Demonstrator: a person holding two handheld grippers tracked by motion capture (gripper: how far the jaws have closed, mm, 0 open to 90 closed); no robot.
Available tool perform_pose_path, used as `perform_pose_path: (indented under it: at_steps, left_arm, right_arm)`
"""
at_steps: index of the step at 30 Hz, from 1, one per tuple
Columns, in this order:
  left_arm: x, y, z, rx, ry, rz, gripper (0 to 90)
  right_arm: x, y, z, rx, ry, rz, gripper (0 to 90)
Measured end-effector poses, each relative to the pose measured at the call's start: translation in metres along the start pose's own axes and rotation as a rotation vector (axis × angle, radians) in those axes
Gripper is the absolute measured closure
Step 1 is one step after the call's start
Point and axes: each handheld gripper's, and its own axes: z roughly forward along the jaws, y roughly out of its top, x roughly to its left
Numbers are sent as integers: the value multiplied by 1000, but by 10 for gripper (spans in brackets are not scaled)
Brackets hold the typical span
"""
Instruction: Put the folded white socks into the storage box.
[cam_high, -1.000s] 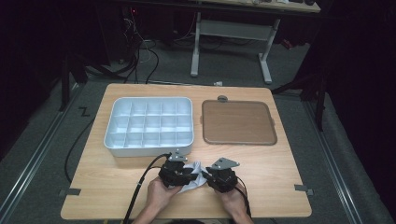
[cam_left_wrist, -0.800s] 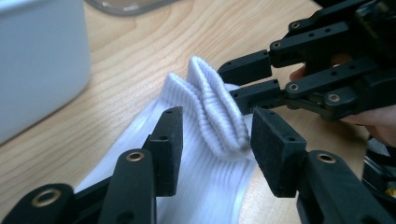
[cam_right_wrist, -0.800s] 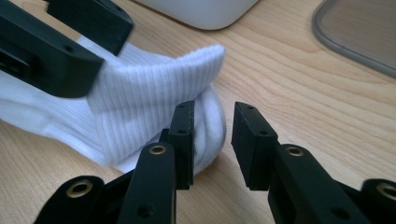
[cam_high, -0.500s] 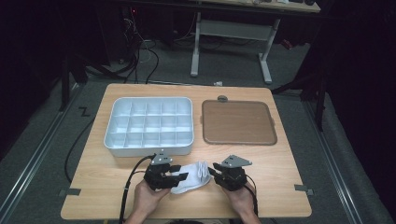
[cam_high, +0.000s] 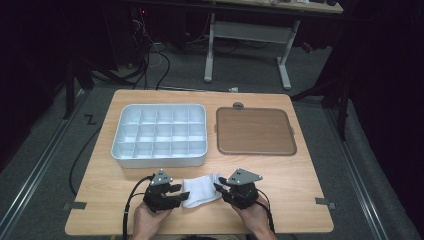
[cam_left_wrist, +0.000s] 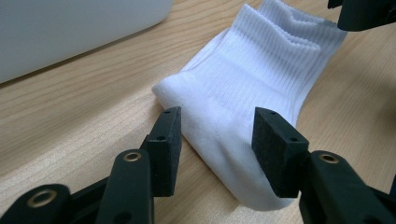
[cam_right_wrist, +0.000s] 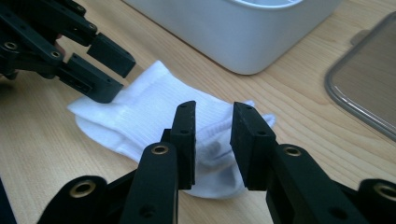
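Observation:
A white sock (cam_high: 200, 192) lies flat on the wooden table (cam_high: 300, 175) near its front edge, between my two grippers. My left gripper (cam_high: 177, 192) sits at the sock's folded left end. In the left gripper view its jaws (cam_left_wrist: 217, 121) straddle that end of the sock (cam_left_wrist: 252, 79). They have just been opening and the pads stand clear of the cloth. My right gripper (cam_high: 220, 187) hovers at the cuff end. In the right gripper view its jaws (cam_right_wrist: 214, 109) stand apart over the ribbed cuff of the sock (cam_right_wrist: 135, 112), without pinching it.
A white compartment tray (cam_high: 160, 157) stands behind the sock on the left half of the table. A brown flat tray (cam_high: 255, 131) lies to its right. Two hands come in from the front edge. Cables trail off the left gripper.
The left gripper has moved left, away from the right one, and its jaws have opened. The sock, bunched between the grippers before, now lies spread out. The right gripper has risen slightly.

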Motion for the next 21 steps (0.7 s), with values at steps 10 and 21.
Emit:
perform_pose_path:
  at_steps: [10,21]
  left_arm:
    - [-3,-7,11,11,25,48,535]
    - [-4,-14,18,5,67,93,528]
  right_arm:
    - [3,-5,16,70,10,-5,696]
    - [0,-20,25,122,-46,-23,844]
